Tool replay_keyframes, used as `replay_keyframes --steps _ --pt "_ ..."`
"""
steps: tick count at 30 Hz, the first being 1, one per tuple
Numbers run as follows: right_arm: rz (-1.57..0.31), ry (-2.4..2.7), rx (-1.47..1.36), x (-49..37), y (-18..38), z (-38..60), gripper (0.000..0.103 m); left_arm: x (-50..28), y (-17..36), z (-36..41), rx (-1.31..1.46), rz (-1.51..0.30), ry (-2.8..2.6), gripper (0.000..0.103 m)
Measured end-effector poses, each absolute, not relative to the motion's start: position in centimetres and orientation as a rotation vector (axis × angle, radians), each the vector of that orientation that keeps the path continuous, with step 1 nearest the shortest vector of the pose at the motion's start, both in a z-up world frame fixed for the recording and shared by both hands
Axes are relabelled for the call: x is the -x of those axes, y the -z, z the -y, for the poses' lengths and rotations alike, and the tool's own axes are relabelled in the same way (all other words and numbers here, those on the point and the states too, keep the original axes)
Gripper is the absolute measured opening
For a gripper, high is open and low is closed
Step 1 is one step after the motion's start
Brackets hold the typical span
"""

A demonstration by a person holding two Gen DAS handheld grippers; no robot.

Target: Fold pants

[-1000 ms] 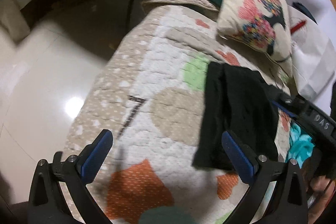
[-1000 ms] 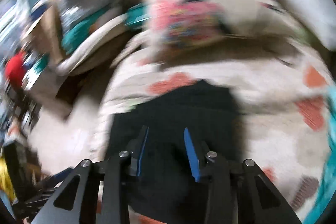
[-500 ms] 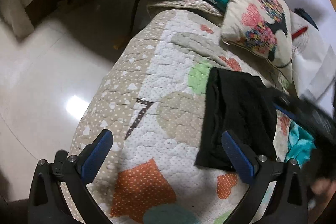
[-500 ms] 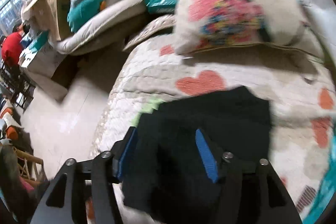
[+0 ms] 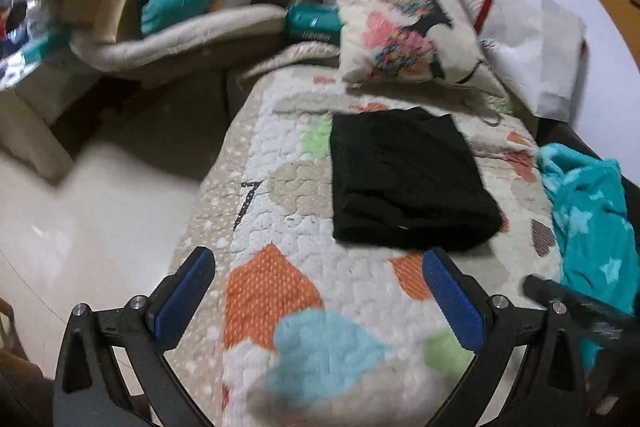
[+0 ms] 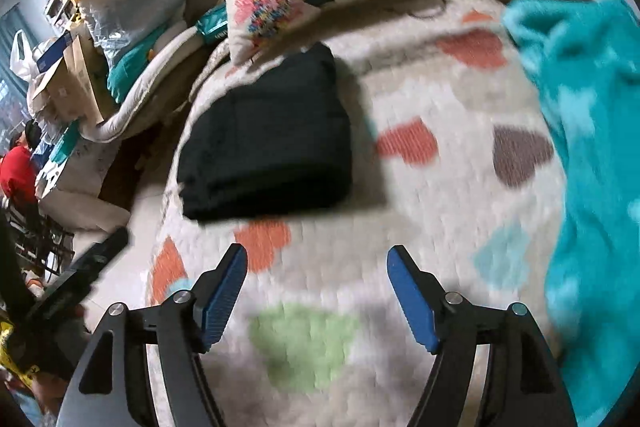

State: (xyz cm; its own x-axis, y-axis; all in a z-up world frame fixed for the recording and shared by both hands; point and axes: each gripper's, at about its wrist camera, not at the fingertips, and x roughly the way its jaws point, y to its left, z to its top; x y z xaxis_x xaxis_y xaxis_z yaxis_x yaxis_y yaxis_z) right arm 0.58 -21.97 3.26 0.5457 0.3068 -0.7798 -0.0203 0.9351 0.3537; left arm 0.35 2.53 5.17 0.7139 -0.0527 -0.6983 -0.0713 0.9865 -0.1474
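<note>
The black pants (image 5: pixel 408 179) lie folded into a compact rectangle on the patterned quilt (image 5: pixel 280 227), just below the pillow. They also show in the right wrist view (image 6: pixel 268 143), left of centre. My left gripper (image 5: pixel 316 283) is open and empty, held above the quilt nearer than the pants. My right gripper (image 6: pixel 316 279) is open and empty, above the quilt and to the right of the pants. Neither gripper touches the pants.
A printed pillow (image 5: pixel 404 31) rests at the head of the quilt. A teal starred blanket (image 5: pixel 592 215) lies at the right edge, also in the right wrist view (image 6: pixel 588 131). Bedding and bags (image 5: pixel 180 7) pile up beyond a shiny floor (image 5: pixel 80 227) at left.
Both grippers have pulled back from the pants. The right gripper, which was narrow over the black cloth, has opened wide and moved away to the right. The pants stay folded.
</note>
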Motion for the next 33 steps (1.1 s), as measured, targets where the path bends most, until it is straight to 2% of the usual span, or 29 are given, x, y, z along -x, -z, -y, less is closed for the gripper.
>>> replay_keyframes --steps 4,10,21,33 --pt "-0.990 -0.202 -0.293 0.7 -2.2 21.3 0.077 2.5 -7.2 -1.2 0.106 -0.717 -0.025 0.103" --pt "-0.905 -0.229 -0.231 2.1 -3.9 20.4 0.081 4.1 -8.5 -0.1 0.124 -0.730 -0.005 0.103" --pt "-0.853 -0.224 -0.113 3.0 -4.6 19.0 0.084 4.6 -7.1 0.3 0.123 -0.802 -0.030 0.103" --pt "-0.877 -0.208 -0.070 2.8 -3.5 18.2 0.085 3.8 -5.5 0.0 0.142 -0.848 -0.024 0.103"
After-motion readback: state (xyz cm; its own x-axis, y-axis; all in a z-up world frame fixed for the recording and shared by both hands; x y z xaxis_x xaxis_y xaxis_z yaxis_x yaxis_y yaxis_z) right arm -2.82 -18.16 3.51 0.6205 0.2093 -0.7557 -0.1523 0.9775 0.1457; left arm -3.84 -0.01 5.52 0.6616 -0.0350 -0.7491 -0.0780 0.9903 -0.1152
